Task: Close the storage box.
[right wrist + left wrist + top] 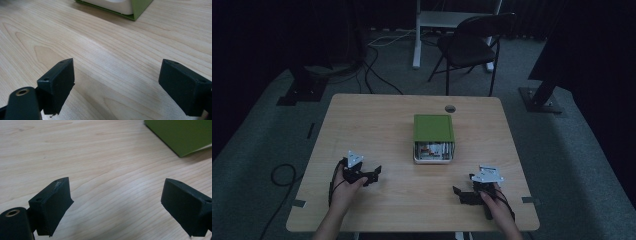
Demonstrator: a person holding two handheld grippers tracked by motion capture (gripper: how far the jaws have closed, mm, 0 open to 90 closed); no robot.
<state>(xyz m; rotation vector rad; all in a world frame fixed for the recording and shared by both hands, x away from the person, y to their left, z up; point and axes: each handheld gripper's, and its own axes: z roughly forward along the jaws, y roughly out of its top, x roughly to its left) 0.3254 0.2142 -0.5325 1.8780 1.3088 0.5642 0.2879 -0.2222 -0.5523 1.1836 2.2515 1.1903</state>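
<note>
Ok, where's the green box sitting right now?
In the high view the green box sits mid-table, slightly right of center, just below the round cable hole, ahead of and between both hand-held grippers, touching neither.

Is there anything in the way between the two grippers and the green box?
No, nothing visible. Bare wooden table lies between the left gripper and the green box, and between the right gripper and the box. Both grippers' jaws are open and empty.

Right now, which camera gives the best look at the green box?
The high view: the whole green box sits mid-table, its open front showing. The left gripper view catches one green corner; the right gripper view, its bottom edge.
</note>
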